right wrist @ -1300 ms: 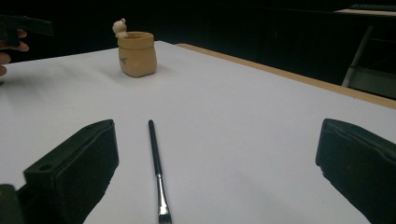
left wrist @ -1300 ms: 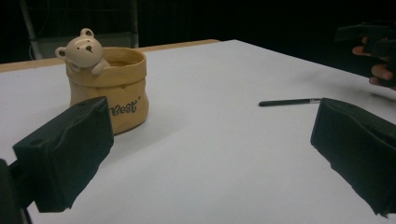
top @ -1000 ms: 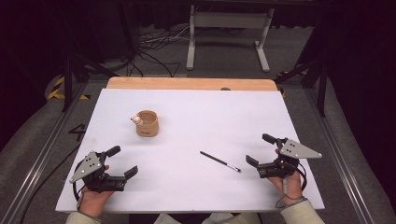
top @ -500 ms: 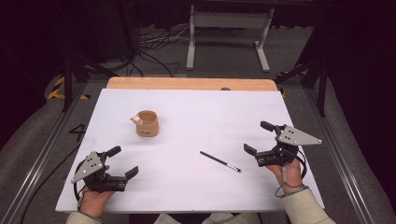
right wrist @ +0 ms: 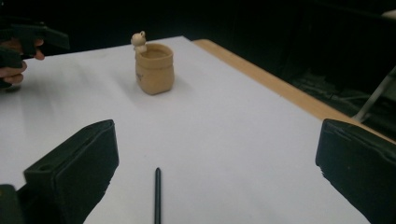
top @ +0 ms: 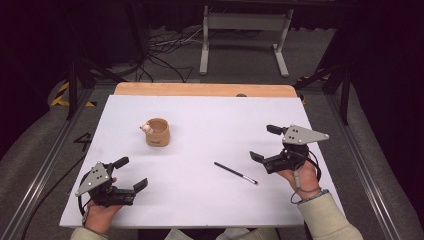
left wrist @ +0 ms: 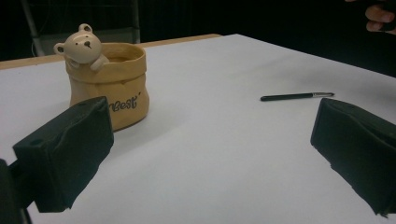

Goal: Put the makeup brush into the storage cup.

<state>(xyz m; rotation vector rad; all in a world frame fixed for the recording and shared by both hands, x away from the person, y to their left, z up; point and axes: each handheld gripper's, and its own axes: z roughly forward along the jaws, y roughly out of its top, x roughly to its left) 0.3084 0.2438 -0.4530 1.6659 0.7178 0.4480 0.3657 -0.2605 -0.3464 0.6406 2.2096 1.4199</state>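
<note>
A tan sack-shaped pot (top: 157, 133) with a small bear on its rim stands upright left of the table's middle. A black pen (top: 236, 173) lies flat on the white table top (top: 210, 120), right of centre and nearer the person. My right gripper (top: 265, 143) is open just right of the pen, with nothing between its jaws. In the right gripper view the pen (right wrist: 158, 196) lies ahead between the jaws, and the pot (right wrist: 155, 70) stands farther off. My left gripper (top: 131, 173) is open and empty at the near left. The left gripper view faces the pot (left wrist: 109, 88) and the pen (left wrist: 297, 96).
A bare wooden strip (top: 200, 89) runs along the table's far edge. Beyond it are a grey metal stand (top: 242, 30) and cables on the floor. Rails flank the table on both sides. The person's other hand (right wrist: 14, 60) appears far left in the right gripper view.
My right gripper has moved away from the person and a little left, closer to the pen. The left gripper, pot and pen have stayed put.
</note>
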